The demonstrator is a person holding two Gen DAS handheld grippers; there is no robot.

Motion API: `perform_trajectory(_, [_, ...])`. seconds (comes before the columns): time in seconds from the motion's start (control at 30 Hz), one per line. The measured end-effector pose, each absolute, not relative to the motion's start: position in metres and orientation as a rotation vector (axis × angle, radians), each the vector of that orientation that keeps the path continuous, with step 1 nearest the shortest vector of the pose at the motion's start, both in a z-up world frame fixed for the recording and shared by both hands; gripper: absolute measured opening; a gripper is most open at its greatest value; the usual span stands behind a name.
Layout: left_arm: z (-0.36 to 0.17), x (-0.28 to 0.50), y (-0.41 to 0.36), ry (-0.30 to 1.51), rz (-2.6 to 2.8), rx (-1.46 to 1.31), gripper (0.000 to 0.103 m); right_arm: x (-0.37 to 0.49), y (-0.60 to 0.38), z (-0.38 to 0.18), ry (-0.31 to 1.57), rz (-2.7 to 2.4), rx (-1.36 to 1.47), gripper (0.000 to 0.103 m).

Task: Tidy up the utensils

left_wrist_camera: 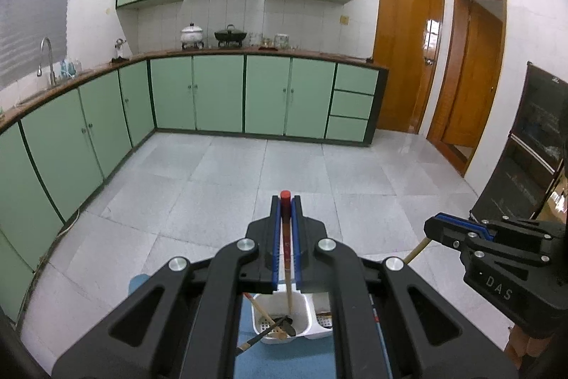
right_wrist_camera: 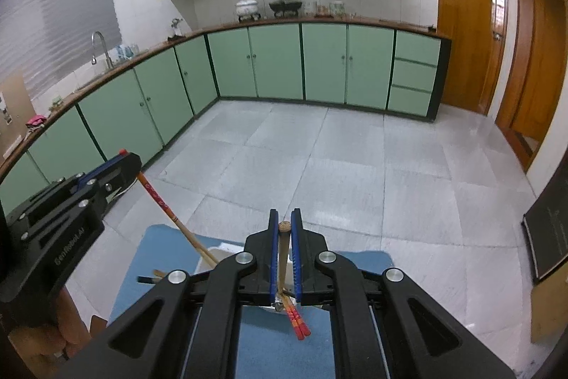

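My left gripper (left_wrist_camera: 286,201) is shut on a red-topped wooden chopstick (left_wrist_camera: 287,258) whose lower end stands in the left compartment of a white utensil holder (left_wrist_camera: 305,331) on a blue mat (left_wrist_camera: 284,361). Dark and wooden utensils lie in that compartment. My right gripper (right_wrist_camera: 284,219) is shut on a wooden stick with a brown end (right_wrist_camera: 283,254), held over the holder (right_wrist_camera: 220,251). Two red-ended chopsticks (right_wrist_camera: 297,322) lie beneath it on the mat. The left gripper (right_wrist_camera: 124,162) and its chopstick (right_wrist_camera: 167,212) show at left in the right wrist view; the right gripper (left_wrist_camera: 454,229) shows at right in the left wrist view.
The mat (right_wrist_camera: 149,258) lies on a small surface above a grey tiled floor (left_wrist_camera: 248,173). Green cabinets (left_wrist_camera: 220,95) line the far wall and left side. Wooden doors (left_wrist_camera: 408,52) stand at right, and a dark cabinet (left_wrist_camera: 532,148) at far right.
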State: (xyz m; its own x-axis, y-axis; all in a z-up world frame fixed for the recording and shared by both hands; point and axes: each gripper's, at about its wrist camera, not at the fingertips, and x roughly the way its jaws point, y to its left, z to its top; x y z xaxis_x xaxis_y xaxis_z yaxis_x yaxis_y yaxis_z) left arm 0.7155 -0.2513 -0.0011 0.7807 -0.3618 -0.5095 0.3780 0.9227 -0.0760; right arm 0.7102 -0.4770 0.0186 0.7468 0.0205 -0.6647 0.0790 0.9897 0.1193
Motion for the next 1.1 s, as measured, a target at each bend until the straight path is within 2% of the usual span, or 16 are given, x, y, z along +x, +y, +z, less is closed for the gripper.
perform_trajectory(0.23, [-0.042,0.734,-0.248,0.607,-0.385,0.038,0.006,0.725,-0.48,-0.023,0.784,-0.008,0.163,0.008])
perform_trajectory(0.27, [-0.044,0.734,-0.245,0.611,-0.381,0.029,0.009,0.725,-0.479,-0.024,0.785,-0.005,0.161,0.009])
perform_trajectory(0.3, [-0.044,0.735,-0.242,0.618,-0.381,0.021,0.019,0.725,-0.48,-0.025,0.78,-0.002,0.161,0.012])
perform_trajectory(0.37, [-0.042,0.734,-0.237,0.609,-0.366,0.02,0.03,0.722,-0.481,-0.022,0.766,-0.004,0.17,0.018])
perform_trajectory(0.53, [-0.022,0.731,-0.221,0.589,-0.348,0.005,0.044,0.709,-0.488,-0.01,0.742,-0.019,0.176,0.019])
perform_trajectory(0.6, [-0.015,0.727,-0.214,0.585,-0.342,0.003,0.054,0.703,-0.489,-0.007,0.735,-0.028,0.176,0.019])
perform_trajectory(0.73, [-0.003,0.711,-0.195,0.579,-0.324,0.015,0.064,0.683,-0.492,-0.002,0.719,-0.05,0.177,0.021])
perform_trajectory(0.93, [0.005,0.675,-0.167,0.586,-0.332,-0.007,0.082,0.633,-0.483,0.008,0.664,-0.068,0.16,0.042])
perform_trajectory(1.0, [0.004,0.657,-0.158,0.583,-0.335,-0.006,0.09,0.614,-0.478,0.011,0.645,-0.074,0.16,0.06])
perform_trajectory(1.03, [0.002,0.644,-0.153,0.578,-0.332,0.0,0.09,0.6,-0.475,0.012,0.626,-0.084,0.164,0.063])
perform_trajectory(1.1, [-0.001,0.615,-0.142,0.568,-0.313,0.032,0.094,0.573,-0.468,0.013,0.595,-0.089,0.179,0.078])
